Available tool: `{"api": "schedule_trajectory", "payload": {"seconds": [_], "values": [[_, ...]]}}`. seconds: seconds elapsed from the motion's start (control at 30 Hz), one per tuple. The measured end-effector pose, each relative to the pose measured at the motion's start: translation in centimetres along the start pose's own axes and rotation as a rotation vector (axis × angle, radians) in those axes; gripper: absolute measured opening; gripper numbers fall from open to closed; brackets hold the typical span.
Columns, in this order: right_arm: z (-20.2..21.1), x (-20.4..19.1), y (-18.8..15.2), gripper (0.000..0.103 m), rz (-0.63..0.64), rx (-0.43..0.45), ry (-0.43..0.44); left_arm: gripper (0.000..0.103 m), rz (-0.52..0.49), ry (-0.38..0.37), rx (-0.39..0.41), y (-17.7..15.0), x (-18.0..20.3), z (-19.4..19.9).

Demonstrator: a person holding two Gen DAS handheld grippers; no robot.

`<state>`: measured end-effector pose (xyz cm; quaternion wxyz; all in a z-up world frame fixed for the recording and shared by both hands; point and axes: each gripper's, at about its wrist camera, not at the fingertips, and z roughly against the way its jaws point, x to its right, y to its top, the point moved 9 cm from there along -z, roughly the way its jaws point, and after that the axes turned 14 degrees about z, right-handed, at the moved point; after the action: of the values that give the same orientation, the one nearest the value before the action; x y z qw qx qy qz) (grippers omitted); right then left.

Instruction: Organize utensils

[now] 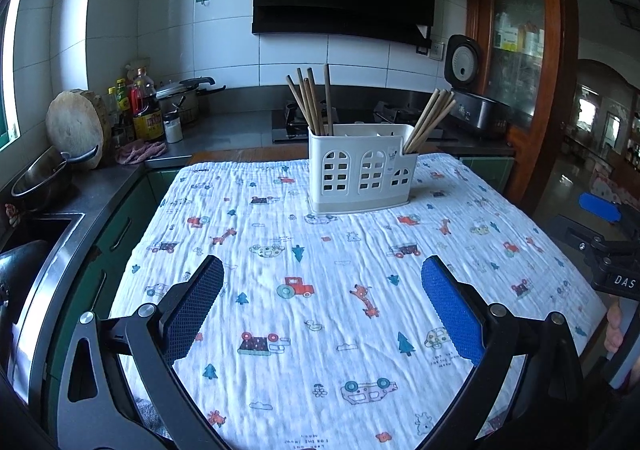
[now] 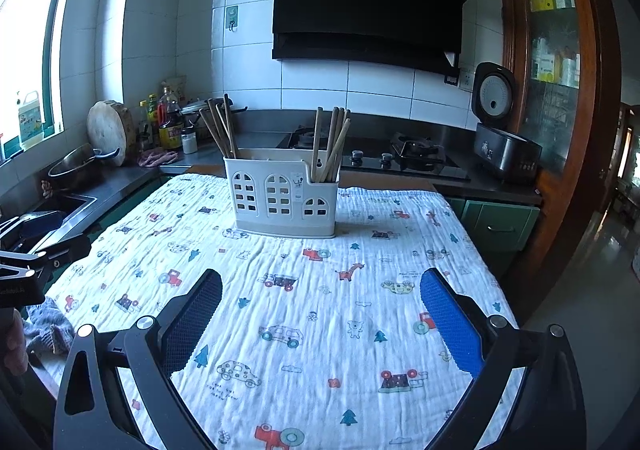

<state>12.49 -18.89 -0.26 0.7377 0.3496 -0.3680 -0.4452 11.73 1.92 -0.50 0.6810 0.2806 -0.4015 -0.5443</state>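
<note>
We note both grippers, left gripper (image 1: 322, 306) and right gripper (image 2: 320, 316), wide and empty; chopstick holder (image 1: 362, 173) stands upper centre, chopsticks (image 1: 310, 101) near-upright, neither gripper clearly nearer.

A black range hood (image 2: 372, 5) hung on the white tiled wall. Below it sat a gas hob (image 2: 396, 157). Right of the hood, a rice cooker (image 2: 500, 129) stood with its lid raised, beside a wooden glass-fronted cabinet (image 2: 556, 49). Left of the hood stood sauce bottles (image 2: 170, 123), a round chopping board (image 2: 108, 131), a steel pan (image 2: 76, 165) and a pink cloth (image 2: 157, 157). A printed cloth (image 2: 300, 310) covered the desk.
</note>
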Motion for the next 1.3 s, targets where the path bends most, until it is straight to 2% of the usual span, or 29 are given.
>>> {"api": "schedule_trajectory", "payload": {"seconds": [1.3], "values": [[-0.04, -0.71, -0.10, 0.096, 0.006, 0.001, 0.019, 0.098, -0.004, -0.023, 0.007, 0.02, 0.39, 0.73]]}}
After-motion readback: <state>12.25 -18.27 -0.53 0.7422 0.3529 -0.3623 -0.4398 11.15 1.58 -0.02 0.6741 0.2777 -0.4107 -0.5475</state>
